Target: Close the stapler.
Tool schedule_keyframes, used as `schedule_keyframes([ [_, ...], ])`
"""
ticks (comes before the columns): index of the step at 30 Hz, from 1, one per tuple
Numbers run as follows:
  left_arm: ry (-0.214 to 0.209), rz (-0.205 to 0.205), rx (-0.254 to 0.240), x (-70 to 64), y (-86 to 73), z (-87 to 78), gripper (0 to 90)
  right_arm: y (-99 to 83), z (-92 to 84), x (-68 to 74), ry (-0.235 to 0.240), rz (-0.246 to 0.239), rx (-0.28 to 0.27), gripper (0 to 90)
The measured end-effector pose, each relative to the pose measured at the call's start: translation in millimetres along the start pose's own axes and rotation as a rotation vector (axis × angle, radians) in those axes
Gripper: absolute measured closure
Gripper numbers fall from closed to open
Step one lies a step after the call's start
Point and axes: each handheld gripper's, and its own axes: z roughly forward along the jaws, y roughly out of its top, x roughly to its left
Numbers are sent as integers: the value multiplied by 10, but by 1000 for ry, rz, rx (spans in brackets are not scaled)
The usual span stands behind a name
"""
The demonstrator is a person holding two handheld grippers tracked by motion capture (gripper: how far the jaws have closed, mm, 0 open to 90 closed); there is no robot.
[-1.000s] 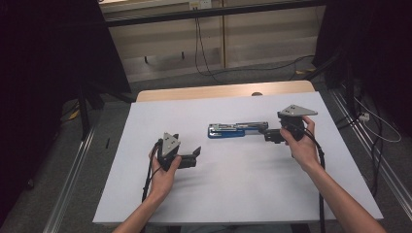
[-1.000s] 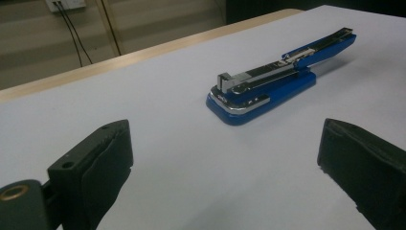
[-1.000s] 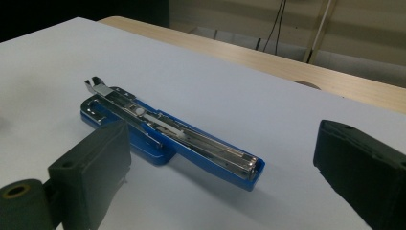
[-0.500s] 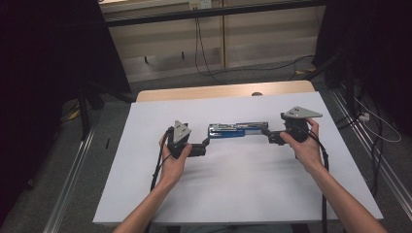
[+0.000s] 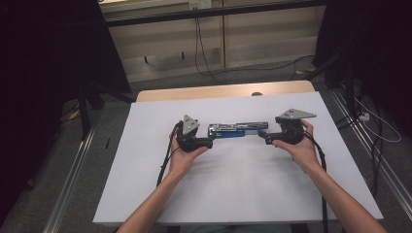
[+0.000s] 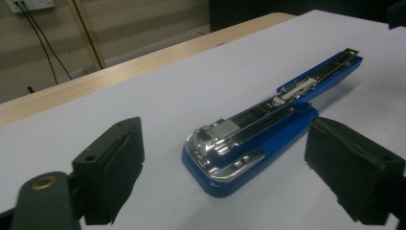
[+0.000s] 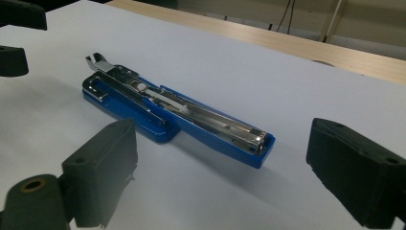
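White sheeting covers the desk, with a strip of bare wood at its far edge and dark curtains and cables beyond. At the middle of the sheet lies one blue stapler, swung open flat so its steel channel faces up. We bring the left gripper to the stapler's left end and the right gripper to its right end. Both jaws have just been closing a little, yet each pair is wide apart and holds nothing: in the left gripper view the stapler lies ahead of the pads, and likewise in the right gripper view. To do this well, we should, in our judgement, slide each gripper level until an end sits squarely between its pads, then close on the blue sides rather than the loose steel parts, both together so the stapler does not skid. We count one stapler, two grippers, one desk.
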Motion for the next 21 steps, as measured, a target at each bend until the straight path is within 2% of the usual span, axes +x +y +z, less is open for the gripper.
schedule_keyframes([
  [3, -1, -36, 5, 23, 21, 45, 225, 1, -14, -13, -8, 16, -12, 166],
  [7, -29, -66, 3, -6, 12, 81, 309, -42, -19, -43, -12, 29, -22, 280],
  [9, -48, -54, 15, -44, 12, 84, 346, -67, -15, -46, -4, 28, -14, 308],
  [11, -76, -62, 7, -68, 25, 69, 386, -80, -17, -45, -2, 24, -12, 355],
  [13, -78, -57, -1, -79, 30, 62, 419, -89, -26, -42, 5, 26, -11, 394],
  [15, -89, -70, -4, -76, 29, 61, 468, -105, -23, -35, 1, 22, -8, 437],
  [17, -91, -70, -8, -77, 19, 56, 540, -124, -13, -28, 5, 22, 1, 490],
  [19, -95, -80, -9, -83, 5, 63, 557, -141, 1, -18, 8, 21, 8, 520],
  [21, -101, -70, -3, -82, -13, 70, 598, -149, 12, -13, 17, 19, 13, 566],
])
